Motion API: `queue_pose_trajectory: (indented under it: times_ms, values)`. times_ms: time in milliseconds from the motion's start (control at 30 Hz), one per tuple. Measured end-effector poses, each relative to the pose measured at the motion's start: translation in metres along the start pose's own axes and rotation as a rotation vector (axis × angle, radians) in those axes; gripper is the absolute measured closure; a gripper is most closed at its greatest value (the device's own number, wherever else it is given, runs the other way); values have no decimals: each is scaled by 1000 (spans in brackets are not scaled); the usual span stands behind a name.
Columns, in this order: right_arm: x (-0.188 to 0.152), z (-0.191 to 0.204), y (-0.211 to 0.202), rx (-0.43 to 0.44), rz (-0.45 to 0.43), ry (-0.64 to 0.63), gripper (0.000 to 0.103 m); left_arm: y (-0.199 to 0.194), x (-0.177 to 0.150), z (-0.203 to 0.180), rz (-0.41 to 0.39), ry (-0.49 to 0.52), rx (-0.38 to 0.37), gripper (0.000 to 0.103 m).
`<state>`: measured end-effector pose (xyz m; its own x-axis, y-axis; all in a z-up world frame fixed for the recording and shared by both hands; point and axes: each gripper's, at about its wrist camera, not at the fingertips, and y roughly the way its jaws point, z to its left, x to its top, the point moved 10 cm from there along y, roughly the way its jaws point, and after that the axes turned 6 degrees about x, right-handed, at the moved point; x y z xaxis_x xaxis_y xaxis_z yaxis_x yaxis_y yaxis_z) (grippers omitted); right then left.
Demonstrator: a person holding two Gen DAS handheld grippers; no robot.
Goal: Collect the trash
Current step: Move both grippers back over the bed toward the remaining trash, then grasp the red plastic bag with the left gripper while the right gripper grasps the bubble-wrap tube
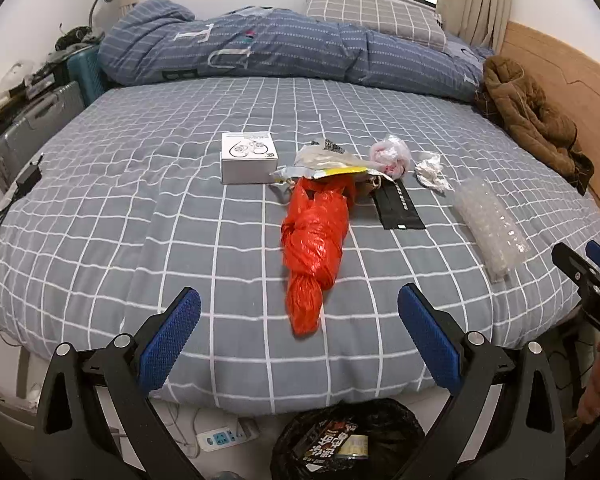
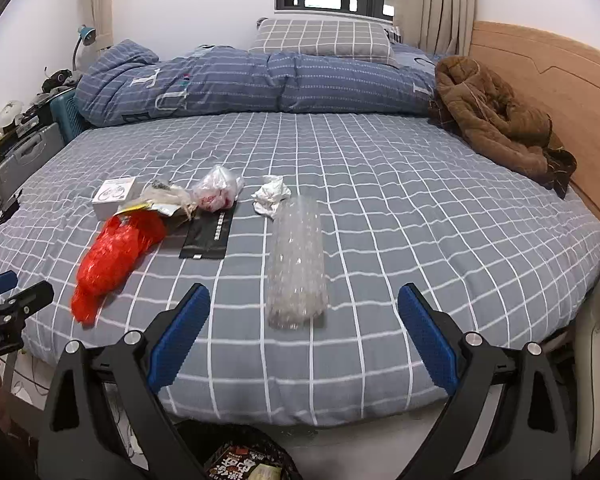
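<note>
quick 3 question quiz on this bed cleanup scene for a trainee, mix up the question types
1. True or false: the left tool is shut on the orange plastic bag.
2. Multiple choice: which item lies straight ahead of the right tool? A) white box B) bubble wrap roll C) brown jacket
3. Fill in: the black flat pouch lies between the orange plastic bag and the ____.

Key:
1. False; both tools are open and hold nothing.
2. B
3. bubble wrap roll
</note>
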<state>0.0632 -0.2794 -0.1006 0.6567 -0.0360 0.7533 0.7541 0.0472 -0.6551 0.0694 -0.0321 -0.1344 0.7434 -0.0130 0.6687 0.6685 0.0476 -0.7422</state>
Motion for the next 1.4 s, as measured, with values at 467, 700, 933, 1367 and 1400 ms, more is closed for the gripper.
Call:
queue_pose_trajectory:
  times_ms: [467,700,933,1367,1400]
  values:
    - [26,-9,51,-17,37,-22,12,48,33,2,18,36,23,6]
    - [32,-19,85,-31,80,-22,13,81,41,0,58,51,25,6]
    - [26,-21,120,-27,152,-21,19,106,44,-1,93,60,20,6]
    - [7,-14,147,23,260,25,56,125,26,-14,166,86,-31,30]
    - [6,-13,148,28,268,30,59,125,25,-16,167,89,-39,35]
